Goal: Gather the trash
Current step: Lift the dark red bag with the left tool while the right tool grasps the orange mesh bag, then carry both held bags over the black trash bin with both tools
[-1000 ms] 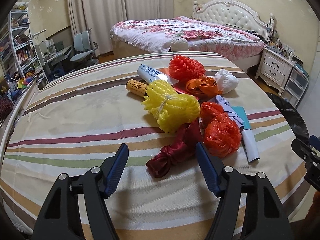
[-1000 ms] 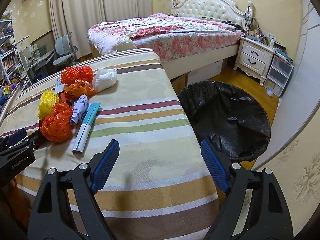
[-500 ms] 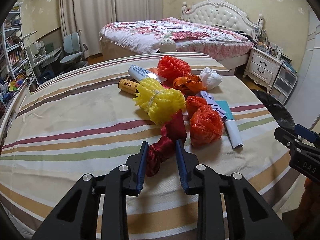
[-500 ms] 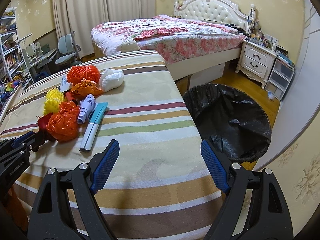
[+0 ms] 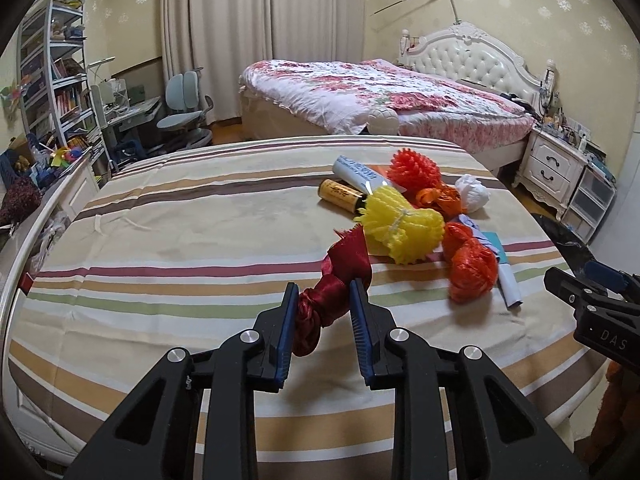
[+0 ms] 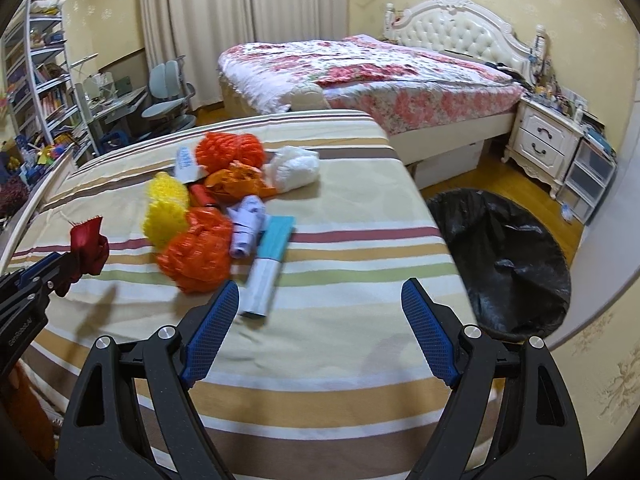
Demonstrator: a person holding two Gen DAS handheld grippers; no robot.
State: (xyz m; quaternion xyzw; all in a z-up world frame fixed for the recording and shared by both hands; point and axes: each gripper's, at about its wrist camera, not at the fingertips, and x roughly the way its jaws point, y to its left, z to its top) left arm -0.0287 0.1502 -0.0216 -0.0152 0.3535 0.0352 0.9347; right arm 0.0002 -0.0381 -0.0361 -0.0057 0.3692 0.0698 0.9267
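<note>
My left gripper (image 5: 323, 294) is shut on a dark red ribbon (image 5: 334, 280), lifted a little off the striped table (image 5: 168, 264); the ribbon (image 6: 86, 246) also shows at the left of the right wrist view. Beyond it lie a yellow foam net (image 5: 402, 226), an orange net ball (image 5: 472, 266), a red-orange net (image 5: 416, 168), a white wad (image 5: 474, 192), a brown tube (image 5: 342, 194) and a white tube (image 5: 358, 172). My right gripper (image 6: 320, 306) stands open and empty over the table's near right part, close to a teal-and-white roll (image 6: 268, 266).
A black-lined bin (image 6: 500, 256) stands on the floor right of the table. Behind are a bed (image 5: 380, 96), a nightstand (image 5: 554, 168), a desk with chair (image 5: 184, 120) and bookshelves (image 5: 52, 80). A lilac paper twist (image 6: 248, 226) lies by the roll.
My left gripper closed on the dark red ribbon and pulled it up and back out of the pile. My right gripper shifted left toward the trash, staying open.
</note>
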